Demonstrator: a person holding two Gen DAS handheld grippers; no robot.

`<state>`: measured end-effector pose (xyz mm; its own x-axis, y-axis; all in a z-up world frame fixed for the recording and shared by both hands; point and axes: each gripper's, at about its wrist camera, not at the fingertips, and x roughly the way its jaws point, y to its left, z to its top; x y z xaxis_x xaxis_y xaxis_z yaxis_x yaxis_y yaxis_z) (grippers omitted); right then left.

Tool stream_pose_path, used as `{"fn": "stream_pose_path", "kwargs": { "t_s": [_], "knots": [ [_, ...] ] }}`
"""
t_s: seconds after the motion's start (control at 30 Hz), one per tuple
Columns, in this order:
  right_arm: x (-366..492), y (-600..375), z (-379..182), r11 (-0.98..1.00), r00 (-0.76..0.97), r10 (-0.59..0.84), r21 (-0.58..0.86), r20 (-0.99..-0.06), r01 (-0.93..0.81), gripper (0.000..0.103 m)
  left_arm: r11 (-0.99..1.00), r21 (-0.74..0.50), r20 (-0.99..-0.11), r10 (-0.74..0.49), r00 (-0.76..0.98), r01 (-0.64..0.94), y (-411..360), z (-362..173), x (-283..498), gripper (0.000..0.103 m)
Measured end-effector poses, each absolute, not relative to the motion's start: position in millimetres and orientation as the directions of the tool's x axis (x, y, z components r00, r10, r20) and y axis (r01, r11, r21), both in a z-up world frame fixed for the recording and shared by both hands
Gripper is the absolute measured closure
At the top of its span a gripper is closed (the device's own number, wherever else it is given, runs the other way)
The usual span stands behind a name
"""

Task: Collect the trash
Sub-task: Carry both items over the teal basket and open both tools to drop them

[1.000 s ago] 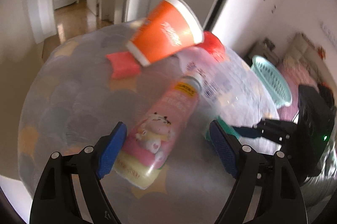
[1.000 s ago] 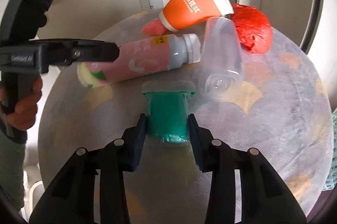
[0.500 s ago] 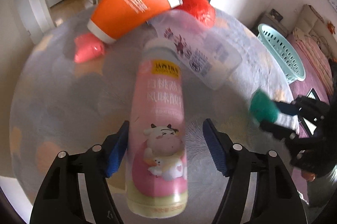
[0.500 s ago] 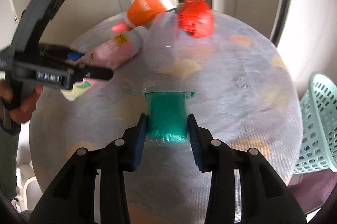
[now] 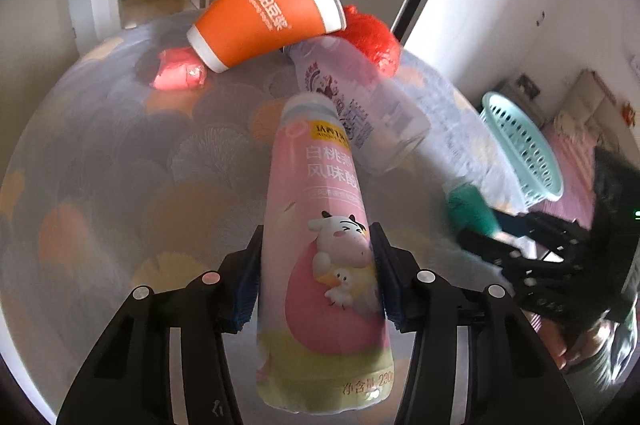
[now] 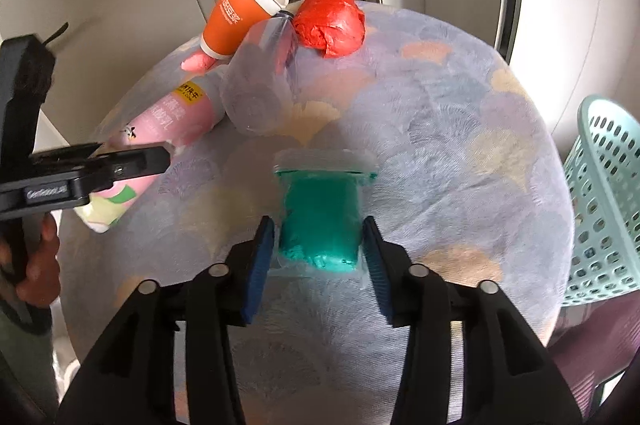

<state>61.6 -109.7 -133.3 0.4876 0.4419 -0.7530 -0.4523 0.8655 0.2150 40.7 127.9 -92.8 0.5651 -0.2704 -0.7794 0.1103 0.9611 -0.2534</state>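
Observation:
A pink yoghurt bottle [image 5: 316,193] lies on the round cloth-covered table [image 6: 440,125]. My left gripper [image 5: 316,277] is closing on its lower body, both blue pads against its sides. A green packet [image 6: 320,221] in clear wrap lies between the pads of my right gripper [image 6: 318,257]. Its jaws are opening, and a small gap shows on each side. Behind lie an orange paper cup [image 5: 264,21] on its side, a clear plastic bottle [image 5: 360,105], a crumpled red bag [image 5: 372,33] and a pink packet [image 5: 180,75].
A teal perforated basket [image 6: 604,205] stands on the floor just past the table's right edge. A hand [image 6: 36,265] holds the left gripper at the table's left side. Walls, white cupboards and a doorway lie beyond the table.
The left jaws came in from wide apart until they touch the pink bottle. The right gripper swung right with the green packet, the basket came into view, and its jaws spread off the packet.

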Motion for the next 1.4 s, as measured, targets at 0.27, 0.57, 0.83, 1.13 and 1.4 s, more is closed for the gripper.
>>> {"fn": "stream_pose_path", "kwargs": {
  "t_s": [0.27,0.57,0.83,1.13,1.4],
  "knots": [
    [58.3,-95.5,-131.1,0.862,0.514,0.416,0.144,-0.750,-0.487,0.068,0.934,-0.330,-0.716,-0.340,0.610,0.133,120.4,-74.0,30.5,0.056],
    [48.4,-117.4,-94.4,0.866,0.597,0.437,0.135,-0.673,-0.481,0.068,0.919,-0.332,-0.640,-0.384,0.666,0.211,95.7,-41.1,23.4,0.056],
    [53.9,-185.7,-53.8,0.928,0.728,0.363,0.154,-0.581,-0.339,0.068,0.902,-0.293,-0.602,-0.432,0.672,0.318,44.0,-12.9,50.0,0.056],
    [83.1,-289.1,-28.3,0.978,0.826,0.170,0.194,-0.538,-0.074,0.068,0.838,-0.282,-0.572,-0.538,0.619,0.467,-51.5,5.0,105.0,0.056],
    [116.8,-373.0,-44.2,0.954,0.794,0.012,0.245,-0.608,0.173,0.068,0.800,-0.280,-0.615,-0.573,0.541,0.530,-139.0,-11.0,160.2,0.056]
  ]
}}
